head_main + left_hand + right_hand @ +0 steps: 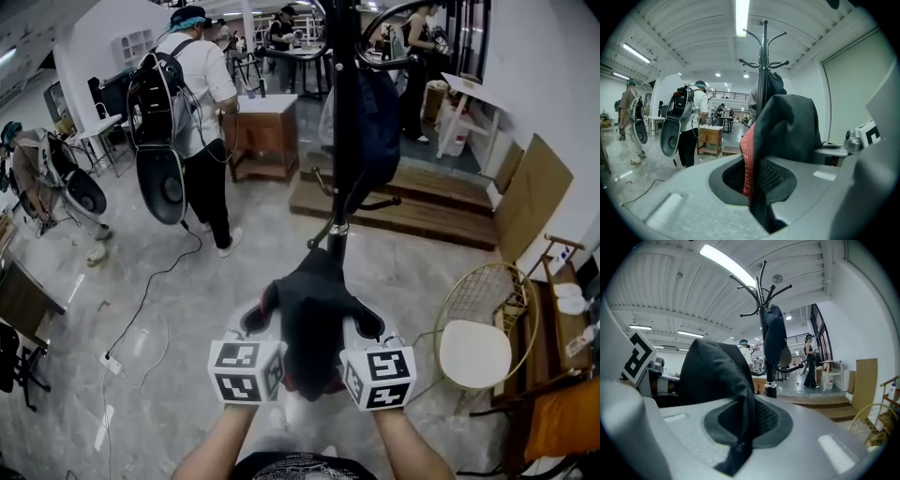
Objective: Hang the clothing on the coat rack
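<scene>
A dark garment (314, 319) with a red mesh lining (749, 154) is stretched between my two grippers low in the head view. My left gripper (267, 326) is shut on its left part, and the cloth runs up out of the jaws in the left gripper view (787, 126). My right gripper (361, 328) is shut on the right part (717, 371). Straight ahead stands the black coat rack (339, 112), its curved hooks (761, 287) above the level of the grippers. Another dark garment (774, 338) hangs on it.
A person with a backpack (192, 103) stands to the left of the rack, with a second person (47, 187) further left. A low wooden platform (412, 206) lies behind the rack. To the right is a gold wire chair (478, 347). A cable (150, 300) trails on the floor.
</scene>
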{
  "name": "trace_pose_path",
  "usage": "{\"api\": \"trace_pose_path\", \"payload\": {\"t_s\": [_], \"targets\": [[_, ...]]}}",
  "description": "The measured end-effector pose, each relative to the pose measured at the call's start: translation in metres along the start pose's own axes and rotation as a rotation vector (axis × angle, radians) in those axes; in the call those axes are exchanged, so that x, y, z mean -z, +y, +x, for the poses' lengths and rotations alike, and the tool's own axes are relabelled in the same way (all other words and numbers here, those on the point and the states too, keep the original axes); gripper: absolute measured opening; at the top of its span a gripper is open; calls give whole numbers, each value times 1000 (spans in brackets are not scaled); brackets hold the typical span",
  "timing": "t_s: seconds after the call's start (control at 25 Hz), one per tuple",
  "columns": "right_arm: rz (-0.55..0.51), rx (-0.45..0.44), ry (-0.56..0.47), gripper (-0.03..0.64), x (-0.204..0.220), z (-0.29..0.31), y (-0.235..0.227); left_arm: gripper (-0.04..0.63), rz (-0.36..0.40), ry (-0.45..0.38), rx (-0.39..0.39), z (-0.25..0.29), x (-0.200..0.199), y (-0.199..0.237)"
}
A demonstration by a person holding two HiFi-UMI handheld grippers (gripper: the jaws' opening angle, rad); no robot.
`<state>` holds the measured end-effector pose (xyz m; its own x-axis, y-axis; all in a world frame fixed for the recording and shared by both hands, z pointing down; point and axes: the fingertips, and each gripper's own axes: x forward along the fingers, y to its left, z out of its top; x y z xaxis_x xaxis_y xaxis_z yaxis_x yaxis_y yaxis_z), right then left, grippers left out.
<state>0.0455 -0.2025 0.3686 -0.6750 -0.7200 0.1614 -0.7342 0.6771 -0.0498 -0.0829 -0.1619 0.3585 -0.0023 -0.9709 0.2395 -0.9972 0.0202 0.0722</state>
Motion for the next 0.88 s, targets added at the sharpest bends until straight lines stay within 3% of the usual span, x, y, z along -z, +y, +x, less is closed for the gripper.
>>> {"api": "trace_pose_path", "payload": {"t_s": [0.88], "targets": [[3, 185, 2, 23, -15, 60, -27, 25, -6, -19, 144, 84, -28, 42]]}}
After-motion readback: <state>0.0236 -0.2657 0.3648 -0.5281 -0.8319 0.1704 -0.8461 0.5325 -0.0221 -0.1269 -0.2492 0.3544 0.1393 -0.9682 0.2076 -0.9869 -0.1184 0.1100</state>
